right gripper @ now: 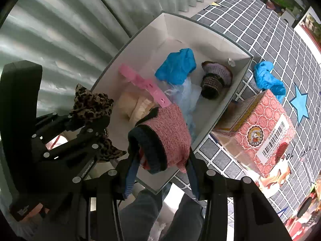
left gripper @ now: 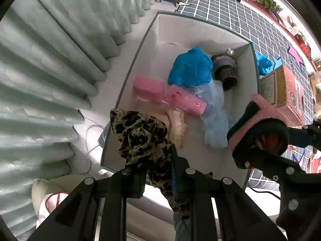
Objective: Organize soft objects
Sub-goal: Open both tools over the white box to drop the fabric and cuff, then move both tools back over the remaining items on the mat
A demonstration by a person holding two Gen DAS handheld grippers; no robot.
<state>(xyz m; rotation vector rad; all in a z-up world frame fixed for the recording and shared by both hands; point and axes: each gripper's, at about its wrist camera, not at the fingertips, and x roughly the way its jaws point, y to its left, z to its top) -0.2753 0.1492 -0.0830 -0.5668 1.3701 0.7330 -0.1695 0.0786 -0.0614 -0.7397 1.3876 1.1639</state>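
- Leopard-print cloth [left gripper: 140, 138]: thin, limp and light by the look of it; it should crumple and drape and keep no shape. A pinch anywhere on the bunched part should do.
- Left gripper [left gripper: 158, 170] is clenched on this cloth, jaws nearly together, pointing down. The cloth hangs over the near left corner of the white box [left gripper: 152, 32].
- Pink knit piece [right gripper: 168, 136] with dark blue cuff [right gripper: 152, 148]: soft, stretchy, thicker, likely not slippery. Best held across the rolled cuff, where it is bulkiest.
- Right gripper [right gripper: 160, 166] grasps the knit piece at that cuff, jaws part-way apart around it, above the box's near edge.
- Look: cloth is tan with black blotches, wrinkled; knit is speckled pink, tube-like, with reddish lining inside.
- Already in the box: blue bag [left gripper: 190, 66], pink sponges [left gripper: 148, 88], striped knit tube [left gripper: 225, 70].
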